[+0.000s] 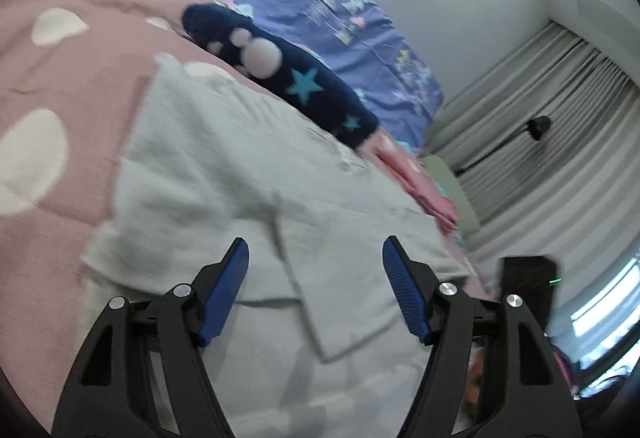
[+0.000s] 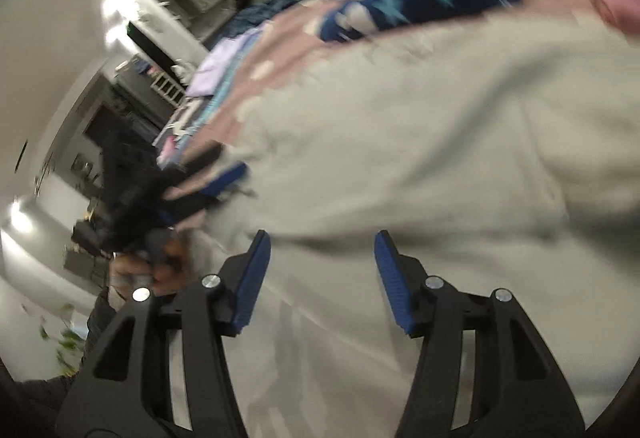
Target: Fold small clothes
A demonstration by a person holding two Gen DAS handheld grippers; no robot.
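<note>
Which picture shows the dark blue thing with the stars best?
The left wrist view. There the dark blue cloth lies sharp on the pink spotted bedcover, behind the pale grey garment, and its turquoise stars and white blobs are plain. In the right wrist view it is only a blurred streak near the top.

Pink spotted bedspread (image 1: 60,78), grey curtains (image 1: 540,142)

Both wrist cameras look steeply down, close over the pale grey garment (image 1: 224,166) (image 2: 420,142), sharing the navy star-print cloth (image 1: 304,86) (image 2: 432,2) beyond.
</note>
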